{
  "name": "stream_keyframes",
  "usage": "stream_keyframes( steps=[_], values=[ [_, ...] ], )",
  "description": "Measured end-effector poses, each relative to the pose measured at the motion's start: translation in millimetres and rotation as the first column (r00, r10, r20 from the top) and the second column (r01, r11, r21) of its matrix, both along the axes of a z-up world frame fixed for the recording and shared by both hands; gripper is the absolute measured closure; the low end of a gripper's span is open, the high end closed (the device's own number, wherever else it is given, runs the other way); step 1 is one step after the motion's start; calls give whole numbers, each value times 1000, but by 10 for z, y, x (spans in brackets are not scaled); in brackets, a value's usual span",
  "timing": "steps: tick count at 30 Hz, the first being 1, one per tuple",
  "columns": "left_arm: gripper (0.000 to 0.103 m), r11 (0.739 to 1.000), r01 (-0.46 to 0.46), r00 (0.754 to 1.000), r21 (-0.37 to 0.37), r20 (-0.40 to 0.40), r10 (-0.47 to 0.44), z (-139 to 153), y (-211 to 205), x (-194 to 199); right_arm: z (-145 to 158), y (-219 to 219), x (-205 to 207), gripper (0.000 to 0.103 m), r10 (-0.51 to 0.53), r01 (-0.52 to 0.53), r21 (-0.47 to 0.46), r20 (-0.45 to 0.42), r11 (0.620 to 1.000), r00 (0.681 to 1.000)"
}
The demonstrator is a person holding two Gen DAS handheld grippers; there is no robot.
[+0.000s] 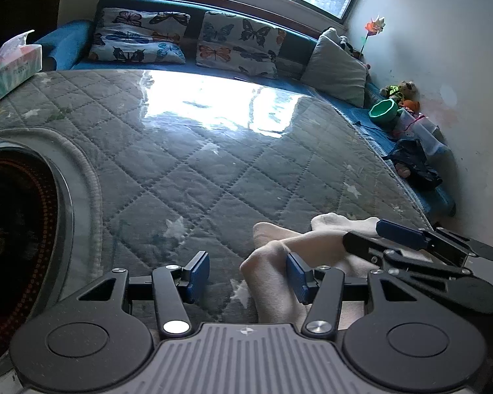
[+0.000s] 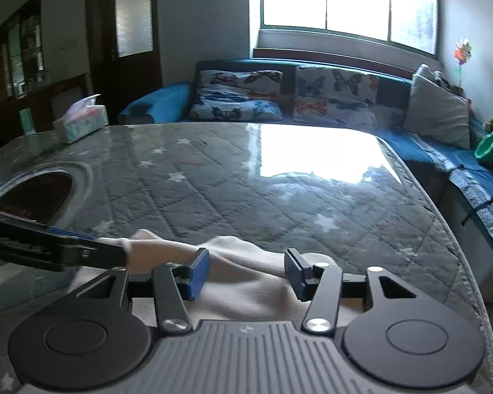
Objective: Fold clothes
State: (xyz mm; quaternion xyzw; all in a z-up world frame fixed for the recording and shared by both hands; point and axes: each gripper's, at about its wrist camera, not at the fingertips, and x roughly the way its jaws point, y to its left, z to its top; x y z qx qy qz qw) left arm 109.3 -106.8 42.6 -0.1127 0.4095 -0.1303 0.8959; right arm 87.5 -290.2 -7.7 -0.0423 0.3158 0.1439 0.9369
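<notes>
Two grippers, one cream garment (image 1: 279,262) – bunched at the table's (image 1: 187,170) 6 o'clock edge. Left gripper (image 1: 248,277) fingers apart, right gripper (image 2: 246,274) likewise, cloth lying loose between, unclamped. Garment's near part hidden under both – kind unclear.

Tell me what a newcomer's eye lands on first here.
The window glare blazing across the middle of the quilted grey table cover. Then the pale sock crumpled at the near edge by both grippers, and the butterfly cushions on the blue sofa behind.
</notes>
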Motion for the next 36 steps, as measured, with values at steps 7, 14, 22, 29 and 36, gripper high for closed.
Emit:
stream_keyframes(
  steps=[7, 14, 22, 29, 36],
  values=[
    [48, 1000, 1, 1000, 12, 3, -1, -8, 8, 30, -100, 205, 104, 46, 34, -35, -42, -20, 999, 999],
    [48, 999, -5, 1000, 32, 9, 4, 1, -28, 7, -10, 226, -82, 46, 64, -65, -36, -21, 997, 998],
    [48, 998, -5, 1000, 59, 20, 3, 7, -76, -16, -34, 213, -548, 46, 104, -104, -20, -30, 994, 994],
    [48, 997, -6, 1000, 78, 29, 4, -2, -100, -9, -48, 279, -936, 46, 126, -125, -19, 12, 992, 992],
    [48, 995, -3, 999, 96, 38, 0, -11, -120, -15, 42, 285, -1148, 46, 114, -115, 8, 84, 993, 990]
  ],
)
